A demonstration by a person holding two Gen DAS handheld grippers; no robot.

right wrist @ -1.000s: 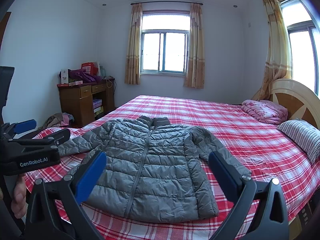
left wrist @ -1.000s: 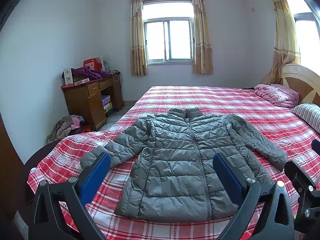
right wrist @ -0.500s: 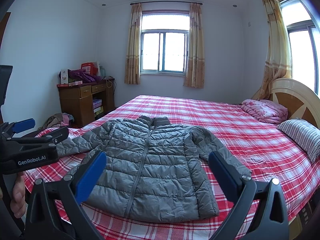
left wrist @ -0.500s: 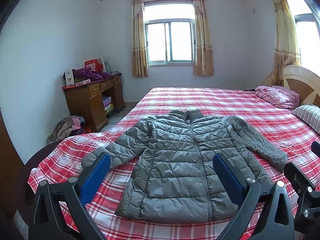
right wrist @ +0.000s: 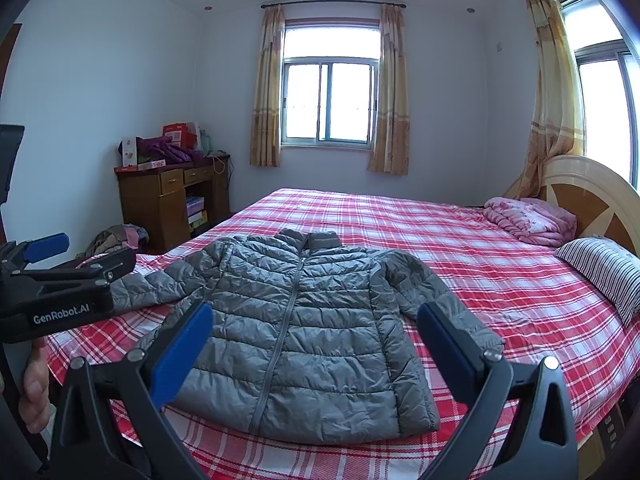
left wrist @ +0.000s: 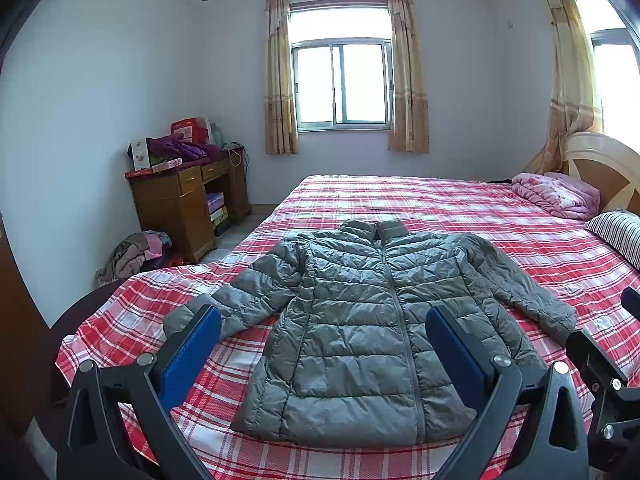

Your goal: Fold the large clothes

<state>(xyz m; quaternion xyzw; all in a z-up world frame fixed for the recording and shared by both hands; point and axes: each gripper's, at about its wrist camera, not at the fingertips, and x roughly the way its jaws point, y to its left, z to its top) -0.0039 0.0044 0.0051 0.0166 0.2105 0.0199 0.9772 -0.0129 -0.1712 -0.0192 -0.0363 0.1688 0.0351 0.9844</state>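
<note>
A grey puffer jacket [left wrist: 360, 320] lies flat and zipped, front up, sleeves spread, on the red plaid bed [left wrist: 440, 208]. It also shows in the right wrist view [right wrist: 304, 320]. My left gripper [left wrist: 323, 316] is open and empty, held above the bed's near edge in front of the jacket's hem. My right gripper [right wrist: 314, 312] is open and empty, held the same way a little to the right. The left gripper's body shows at the left edge of the right wrist view [right wrist: 60, 296].
A folded pink quilt [left wrist: 556, 196] and a striped pillow [left wrist: 618, 232] lie by the wooden headboard [left wrist: 600, 168] at the right. A wooden desk [left wrist: 188, 200] with boxes and a clothes pile [left wrist: 132, 252] stand left of the bed.
Both grippers have stayed open. The left view has shifted very slightly; the jacket has not moved.
</note>
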